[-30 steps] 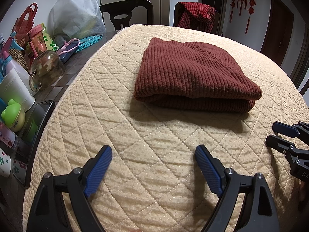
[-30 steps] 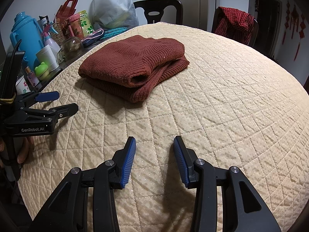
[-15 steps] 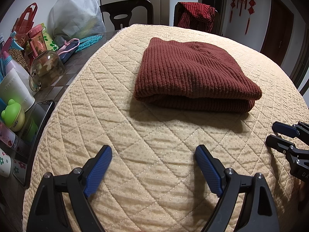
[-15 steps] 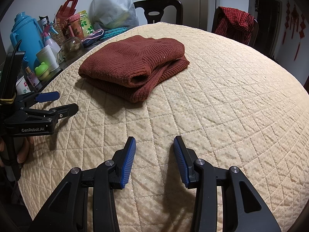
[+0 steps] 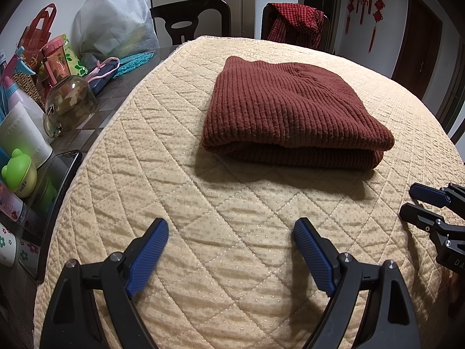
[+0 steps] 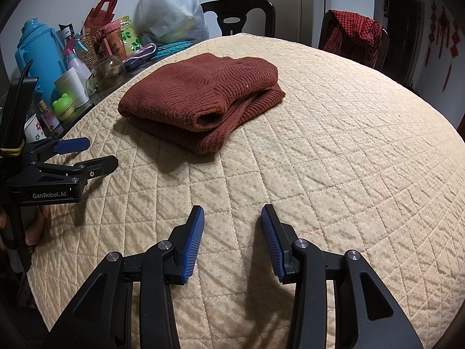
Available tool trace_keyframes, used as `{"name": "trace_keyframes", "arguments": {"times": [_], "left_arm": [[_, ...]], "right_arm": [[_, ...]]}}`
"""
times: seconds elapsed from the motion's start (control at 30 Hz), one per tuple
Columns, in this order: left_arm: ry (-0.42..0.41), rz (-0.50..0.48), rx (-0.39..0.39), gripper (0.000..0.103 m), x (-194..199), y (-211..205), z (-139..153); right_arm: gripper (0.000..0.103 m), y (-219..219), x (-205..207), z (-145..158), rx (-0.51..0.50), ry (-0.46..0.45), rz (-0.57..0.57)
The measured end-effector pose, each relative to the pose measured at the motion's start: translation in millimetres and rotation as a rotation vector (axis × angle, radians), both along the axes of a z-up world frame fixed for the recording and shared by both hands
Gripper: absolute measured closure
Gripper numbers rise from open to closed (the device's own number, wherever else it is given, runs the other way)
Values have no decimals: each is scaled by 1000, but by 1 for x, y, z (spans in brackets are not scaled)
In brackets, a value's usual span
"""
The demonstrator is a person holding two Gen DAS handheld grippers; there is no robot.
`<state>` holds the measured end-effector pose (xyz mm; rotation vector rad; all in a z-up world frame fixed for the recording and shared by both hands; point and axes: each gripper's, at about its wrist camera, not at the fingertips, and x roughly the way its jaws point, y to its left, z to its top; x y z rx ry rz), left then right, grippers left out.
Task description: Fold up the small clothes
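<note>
Rust-brown ribbed knit garment (image 5: 293,110), folded into a thick flat bundle on my quilted cover, lying toward twelve o'clock; possibly a sweater, its open fold edge facing me.

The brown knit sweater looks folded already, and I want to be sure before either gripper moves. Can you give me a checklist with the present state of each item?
1. Brown knit sweater folded into a compact stack on the quilted cover: ok.
2. Left gripper open, nothing between its pads: ok.
3. Right gripper open, nothing between its pads: ok.
4. Both grippers apart from the sweater, bare cover between: ok.
5. Layers lined up: not ok; from the right wrist view the lower layer sticks out at the near corner.
6. Sweater lies apart from the glass jar and phone beside the cover: ok.
</note>
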<state>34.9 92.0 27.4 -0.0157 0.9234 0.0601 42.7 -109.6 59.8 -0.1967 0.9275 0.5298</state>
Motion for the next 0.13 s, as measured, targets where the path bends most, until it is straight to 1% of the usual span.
{"name": "trace_keyframes", "arguments": {"times": [0.13], "left_arm": [[0,0,-1,13,0,0,0]], "right_arm": [[61,0,0,0,0,0,0]]}}
